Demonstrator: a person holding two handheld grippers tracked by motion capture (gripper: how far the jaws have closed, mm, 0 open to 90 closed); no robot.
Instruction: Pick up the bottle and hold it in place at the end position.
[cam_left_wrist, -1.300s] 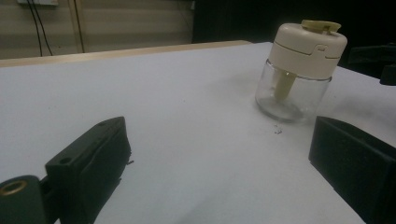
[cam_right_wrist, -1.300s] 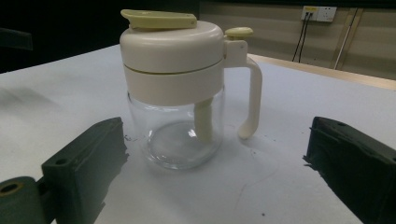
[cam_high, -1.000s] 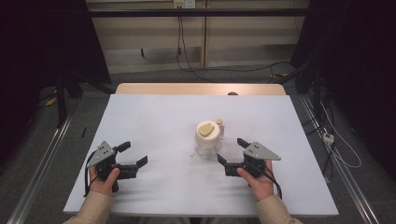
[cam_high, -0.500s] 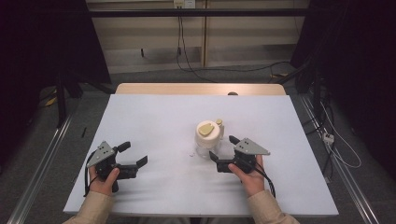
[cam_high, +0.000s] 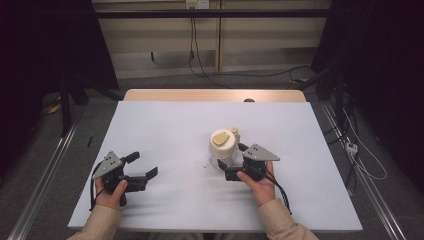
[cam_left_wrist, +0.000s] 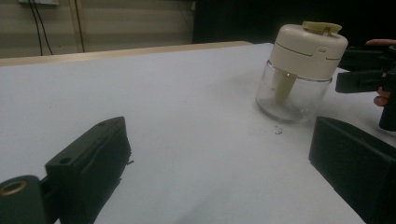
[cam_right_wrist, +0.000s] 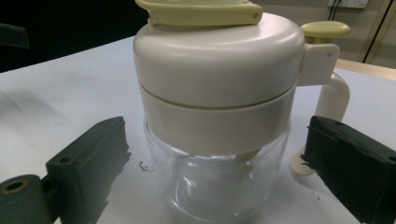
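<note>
- Jar (cam_high: 223, 148) with a clear glass body and a thick cream lid stands upright on the white table (cam_high: 165, 130), a little right of the middle and nearer the person's edge than the far one.
- On top of the lid lies a flat yellowish tab (cam_right_wrist: 201, 11); at the jar's far side a cream handle (cam_right_wrist: 334, 93) curves down to the table, capped with a small yellowish button.
- Right gripper (cam_high: 234, 160) sits low at the jar, held in the person's right hand (cam_high: 257, 182), its grey three-cornered plate on top.
- From the right gripper view its two black jaws stand wide apart, one on each side of the glass body, with a gap showing between each jaw and the glass; neither pad touches the jar.
- Left gripper (cam_high: 142, 167) rests on the table toward the near left corner, well apart from the jar, held in the left hand (cam_high: 111, 190).
- Its jaws are spread too and hold nothing; in the left gripper view they frame bare white table, with the jar (cam_left_wrist: 299, 70) off to the upper right and the other gripper's black jaw tips just beyond it.
- A few tiny dark specks (cam_left_wrist: 278, 132) lie on the table just by the jar's base.
- Beyond the white surface a strip of bare wood (cam_high: 215, 95) runs along the far edge.
</note>
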